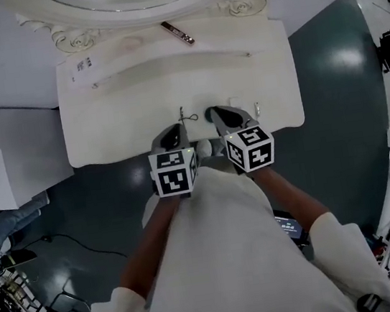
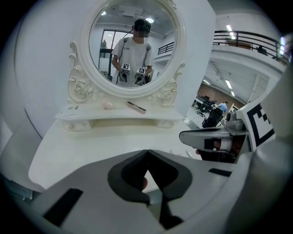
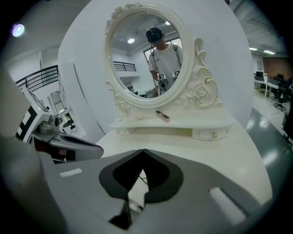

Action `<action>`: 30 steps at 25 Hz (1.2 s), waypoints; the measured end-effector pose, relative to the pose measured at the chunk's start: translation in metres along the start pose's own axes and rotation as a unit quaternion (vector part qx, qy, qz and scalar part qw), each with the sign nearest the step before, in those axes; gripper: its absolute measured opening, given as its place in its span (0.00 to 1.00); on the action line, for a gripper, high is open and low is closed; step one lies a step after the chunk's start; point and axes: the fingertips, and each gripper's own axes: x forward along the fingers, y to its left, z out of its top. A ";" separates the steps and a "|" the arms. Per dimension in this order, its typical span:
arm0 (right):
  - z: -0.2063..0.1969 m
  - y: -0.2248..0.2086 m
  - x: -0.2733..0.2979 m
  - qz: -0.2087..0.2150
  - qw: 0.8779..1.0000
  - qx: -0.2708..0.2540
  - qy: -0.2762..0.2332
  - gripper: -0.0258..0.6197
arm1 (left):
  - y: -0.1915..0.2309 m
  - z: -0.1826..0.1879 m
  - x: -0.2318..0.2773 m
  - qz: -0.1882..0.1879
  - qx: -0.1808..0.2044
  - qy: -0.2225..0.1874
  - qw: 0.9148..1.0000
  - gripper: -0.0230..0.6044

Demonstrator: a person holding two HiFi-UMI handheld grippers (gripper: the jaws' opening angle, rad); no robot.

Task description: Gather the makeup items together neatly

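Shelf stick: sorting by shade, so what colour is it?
The stick looks dark brown; clearest in head view.

Closed right gripper (image 3: 143, 151) before mirror (image 3: 144, 55)

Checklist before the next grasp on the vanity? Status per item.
1. Left gripper empty: ok, jaws together on nothing.
2. Right gripper empty: ok, same.
3. Jaws open for a grasp: not ok.
4. Makeup stick in view: ok, lying on the shelf under the mirror.
5. Items gathered: not ok, stick and small pale item lie apart.
6. Thin looped piece near the table's front edge is makeup: cannot tell.
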 end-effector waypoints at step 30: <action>0.031 0.147 -0.036 -0.005 0.998 -0.035 -0.060 0.04 | 0.047 0.020 -0.112 -0.079 0.052 -0.080 0.992 0.05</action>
